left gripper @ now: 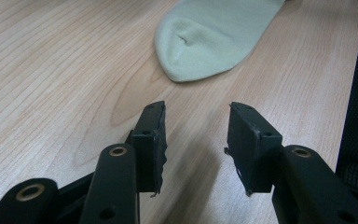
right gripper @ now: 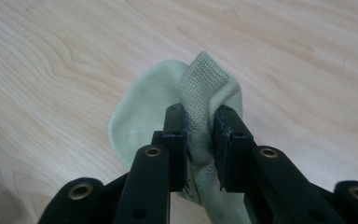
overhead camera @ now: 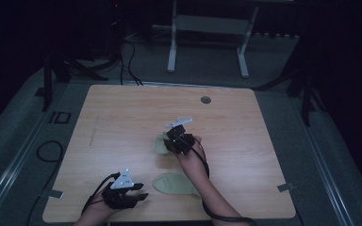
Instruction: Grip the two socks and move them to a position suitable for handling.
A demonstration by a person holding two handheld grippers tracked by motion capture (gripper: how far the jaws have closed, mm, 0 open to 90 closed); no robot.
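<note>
Two pale green socks are on the wooden table (overhead camera: 122,113). One sock (overhead camera: 173,183) lies flat near the front edge; its toe end (left gripper: 209,37) lies just ahead of my left gripper (left gripper: 196,126). My left gripper (overhead camera: 143,190) rests low at the front left, jaws open with nothing between them. The other sock (overhead camera: 159,144) is near the table's middle. My right gripper (overhead camera: 169,143) is shut on a bunched fold of it (right gripper: 200,93), and the rest of that sock (right gripper: 140,107) hangs down onto the wood.
A round grommet hole (overhead camera: 205,100) sits near the table's far edge. Tape tabs mark the front corners (overhead camera: 54,193) (overhead camera: 285,187). Cables (overhead camera: 47,150) loop on the floor at the left, and a white frame (overhead camera: 207,42) stands beyond the table.
</note>
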